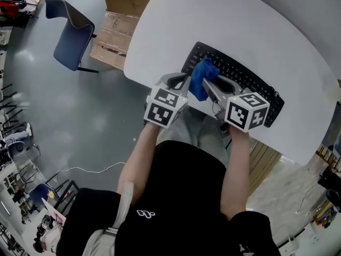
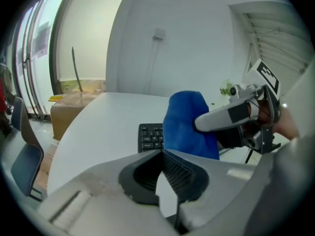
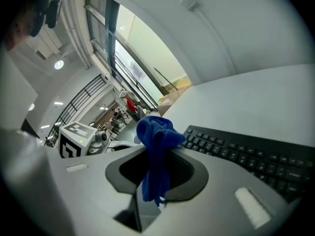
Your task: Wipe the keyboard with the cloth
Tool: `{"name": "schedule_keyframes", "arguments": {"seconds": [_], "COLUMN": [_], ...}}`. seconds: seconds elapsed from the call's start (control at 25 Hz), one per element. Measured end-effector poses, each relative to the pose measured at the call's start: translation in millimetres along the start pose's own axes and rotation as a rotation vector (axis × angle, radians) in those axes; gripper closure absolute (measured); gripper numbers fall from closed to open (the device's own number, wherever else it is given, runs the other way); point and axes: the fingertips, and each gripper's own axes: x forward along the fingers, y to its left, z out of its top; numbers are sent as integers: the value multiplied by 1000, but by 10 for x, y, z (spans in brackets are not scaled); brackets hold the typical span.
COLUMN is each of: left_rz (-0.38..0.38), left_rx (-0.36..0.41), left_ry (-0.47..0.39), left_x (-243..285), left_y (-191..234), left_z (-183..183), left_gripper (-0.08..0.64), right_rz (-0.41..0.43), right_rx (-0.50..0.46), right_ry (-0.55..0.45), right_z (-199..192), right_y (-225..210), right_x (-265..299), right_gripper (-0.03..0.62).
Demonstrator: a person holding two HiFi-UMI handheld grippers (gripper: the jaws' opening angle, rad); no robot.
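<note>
White table (image 1: 176, 36), black keyboard (image 1: 240, 74) running upper left to lower right — blue cloth (image 1: 201, 78) over its upper-left end.
Head view: right gripper (image 1: 205, 87) pinches the cloth. Left gripper view: left gripper (image 2: 162, 154) closed, empty, just beside. Right gripper view: keys stretch rightward — likely the wiping direction.

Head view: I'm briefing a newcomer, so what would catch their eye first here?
The blue cloth stands out most, bunched and pinched in the right gripper's jaws at the left end of the black keyboard on the white table. Just left of it, the left gripper has its jaws shut on nothing.
</note>
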Motion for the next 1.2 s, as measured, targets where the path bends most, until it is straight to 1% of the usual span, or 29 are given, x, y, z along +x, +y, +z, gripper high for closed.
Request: {"name": "schedule_keyframes", "arguments": {"seconds": [0.08, 0.16, 0.28, 0.4, 0.56, 0.8, 1.2], "left_rz": [11, 9, 7, 5, -20, -41, -48], "left_rx": [-23, -36, -42, -41, -40, -19, 3], "left_ry": [-16, -20, -7, 19, 39, 79, 97], "left_x": [-72, -110, -80, 24, 125, 295, 345], "left_y": [150, 245, 397, 496, 488, 384, 314], "left_z": [-1, -35, -167, -287, -380, -457, -458], "left_gripper": [561, 561, 561, 561, 561, 561, 561], "right_rz": [16, 14, -8, -27, -63, -110, -132], "right_rx": [19, 30, 34, 69, 104, 114, 127], "right_ry": [28, 59, 107, 125, 124, 125, 112], "right_z": [-52, -137, -309, -418, -495, -546, -607], "right_y": [75, 113, 113, 35, -90, -238, -310], "right_x": [205, 378, 633, 795, 874, 854, 781], "right_gripper": [500, 500, 500, 500, 500, 500, 500]}}
